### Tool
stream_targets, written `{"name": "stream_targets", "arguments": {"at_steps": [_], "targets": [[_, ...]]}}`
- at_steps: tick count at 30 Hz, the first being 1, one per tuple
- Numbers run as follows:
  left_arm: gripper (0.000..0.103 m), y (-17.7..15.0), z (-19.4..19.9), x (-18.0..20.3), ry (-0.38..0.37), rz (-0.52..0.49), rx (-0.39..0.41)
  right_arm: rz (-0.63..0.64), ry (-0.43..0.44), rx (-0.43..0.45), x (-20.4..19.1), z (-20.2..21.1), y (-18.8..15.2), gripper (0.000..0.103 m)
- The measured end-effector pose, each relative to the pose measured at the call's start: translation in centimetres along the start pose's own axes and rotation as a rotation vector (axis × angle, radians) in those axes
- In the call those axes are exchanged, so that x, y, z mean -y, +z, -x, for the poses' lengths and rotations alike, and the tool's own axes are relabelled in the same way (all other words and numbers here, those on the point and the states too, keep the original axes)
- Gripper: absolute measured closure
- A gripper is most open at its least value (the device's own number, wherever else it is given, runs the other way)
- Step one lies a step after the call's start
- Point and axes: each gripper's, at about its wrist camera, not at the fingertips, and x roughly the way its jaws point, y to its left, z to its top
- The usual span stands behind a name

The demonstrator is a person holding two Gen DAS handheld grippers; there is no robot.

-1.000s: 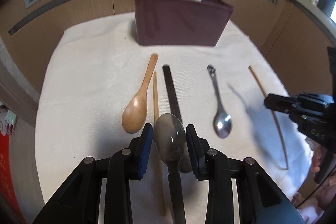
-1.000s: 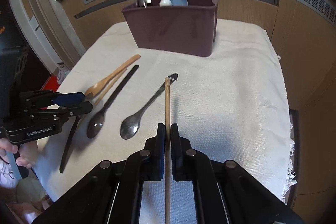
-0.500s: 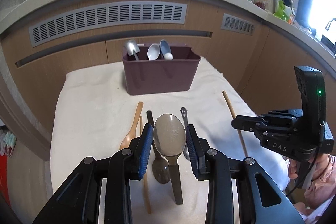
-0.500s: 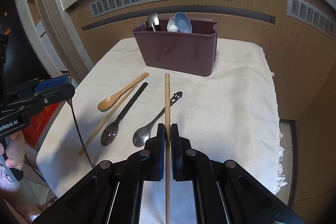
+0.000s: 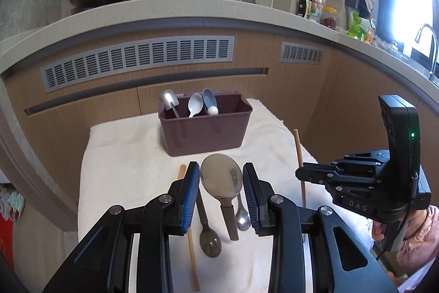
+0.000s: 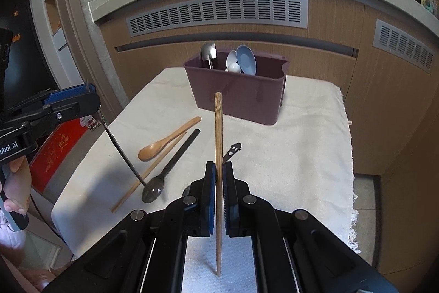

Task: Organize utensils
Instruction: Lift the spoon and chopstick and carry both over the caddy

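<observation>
My left gripper [image 5: 221,183] is shut on a black-handled metal spoon [image 5: 221,180], bowl up, held above the cloth. It also shows from the side in the right wrist view [image 6: 74,98], the spoon [image 6: 120,150] hanging below it. My right gripper [image 6: 216,175] is shut on a wooden chopstick [image 6: 218,128], lifted and pointing at the maroon utensil holder [image 6: 238,98]. In the left wrist view the right gripper [image 5: 304,173] holds the chopstick [image 5: 299,155] at the right of the holder [image 5: 205,133], which holds a few spoons.
On the white cloth [image 6: 301,155] lie a wooden spoon [image 6: 164,140], a second chopstick [image 6: 148,172], a black-handled spoon [image 6: 170,169] and a steel spoon with a smiley handle [image 6: 231,150]. A wooden cabinet with vents [image 6: 219,13] stands behind the table.
Both grippers have risen and pulled back from the cloth, lifting the metal spoon and the chopstick. The views now tilt up toward the holder and counter.
</observation>
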Motion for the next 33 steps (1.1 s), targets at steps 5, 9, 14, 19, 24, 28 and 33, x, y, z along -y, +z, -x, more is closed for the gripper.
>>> {"name": "stream_targets", "arguments": {"at_steps": [5, 9, 14, 19, 24, 28, 33], "targets": [[0.07, 3.4, 1.3, 0.2, -0.004, -0.03, 0.067, 0.014, 0.017, 0.079, 0.0, 2.2, 2.8, 0.098], [0.07, 8.1, 3.0, -0.2, 0.002, -0.061, 0.175, 0.046, 0.004, 0.2, 0.1, 5.4, 7.4, 0.098], [0.07, 14.4, 3.8, -1.5, 0.035, -0.063, 0.315, 0.117, -0.082, 0.39, -0.4, 9.7, 13.8, 0.098], [0.07, 17.6, 2.0, -3.5, 0.047, -0.022, 0.354, 0.121, -0.131, 0.469, 0.3, 10.0, 18.2, 0.098], [0.07, 18.4, -1.7, -5.5, 0.063, 0.008, 0.333, 0.123, -0.157, 0.44, 1.0, 6.5, 19.8, 0.098], [0.07, 17.7, -5.7, -7.1, 0.074, 0.029, 0.278, 0.099, -0.157, 0.386, 2.4, 2.7, 19.8, 0.098], [0.07, 15.4, -11.2, -8.8, 0.067, 0.078, 0.166, 0.071, -0.135, 0.271, 4.0, -3.0, 18.4, 0.098]]}}
